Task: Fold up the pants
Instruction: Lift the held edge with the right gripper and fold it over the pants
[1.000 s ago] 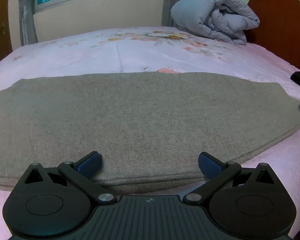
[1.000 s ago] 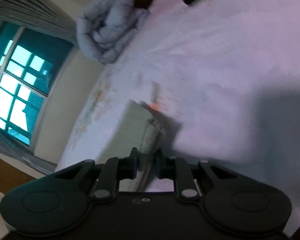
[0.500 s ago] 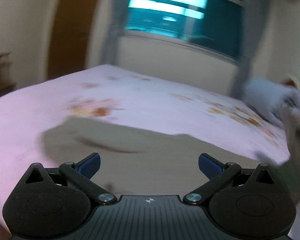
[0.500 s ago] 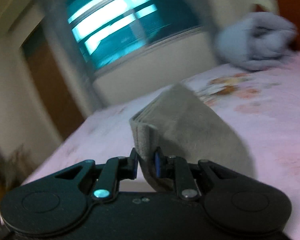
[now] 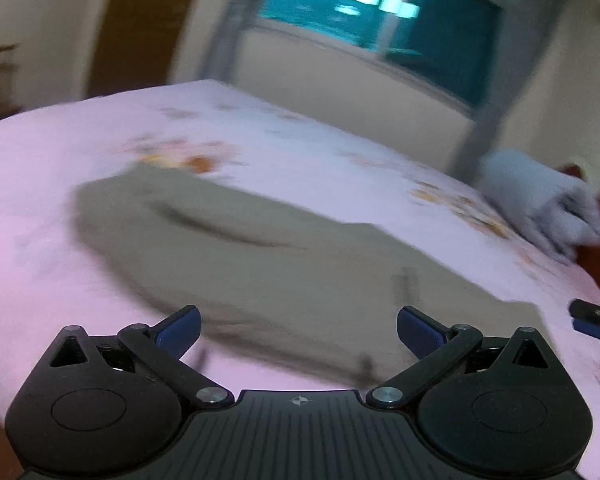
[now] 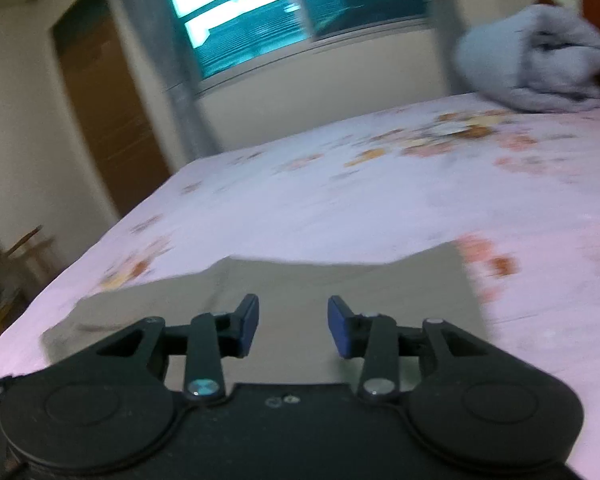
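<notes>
A pink floral bed (image 5: pixel 100 152) fills the room, a rolled grey duvet (image 6: pixel 536 60) bunched at its head end. Beyond the far edge, a bright window (image 6: pixel 252 12) with grey curtains (image 5: pixel 232 32), and a brown door (image 6: pixel 104 120).

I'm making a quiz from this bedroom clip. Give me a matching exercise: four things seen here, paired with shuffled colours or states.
Things:
1. pants
2. bedsheet
3. rolled quilt
4. right gripper

Colours or states:
A. pink with a floral print
B. open, holding nothing
C. grey-brown, lying flat on the bed
D. pale blue-grey, bundled near the headboard

Pairs: 1-C, 2-A, 3-D, 4-B
</notes>
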